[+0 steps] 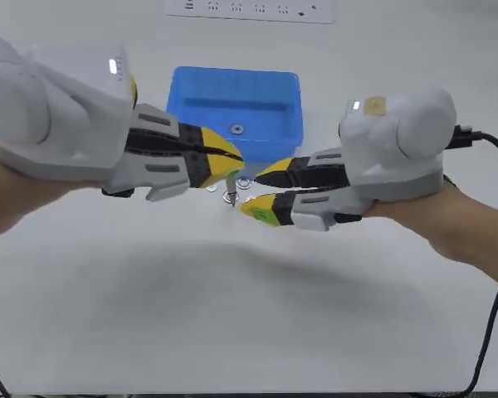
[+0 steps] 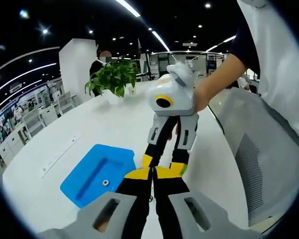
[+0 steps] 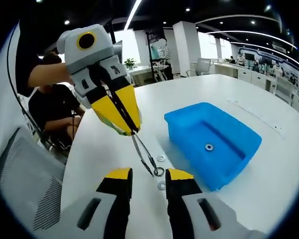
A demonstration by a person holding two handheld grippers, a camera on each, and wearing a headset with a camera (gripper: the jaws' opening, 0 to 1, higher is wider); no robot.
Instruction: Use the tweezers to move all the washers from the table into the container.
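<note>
My left gripper (image 1: 231, 164) is shut on thin metal tweezers (image 1: 230, 191), which point down at the white table (image 1: 232, 315). In the right gripper view the tweezers (image 3: 142, 149) end at a washer (image 3: 159, 172) lying on the table; two more washers (image 3: 161, 159) (image 3: 161, 185) lie beside it. My right gripper (image 1: 262, 191) faces the left one from the right, open, with nothing between its fingers. Just behind them stands the blue container (image 1: 236, 104) with one washer (image 1: 236, 128) inside. The left gripper view shows the container (image 2: 89, 174) to the left of the jaws.
A white power strip (image 1: 249, 8) lies at the table's far edge. A black cable (image 1: 491, 249) trails from the right gripper. A potted plant (image 2: 114, 77) stands farther along the table, and a mesh chair (image 2: 259, 149) sits beside it.
</note>
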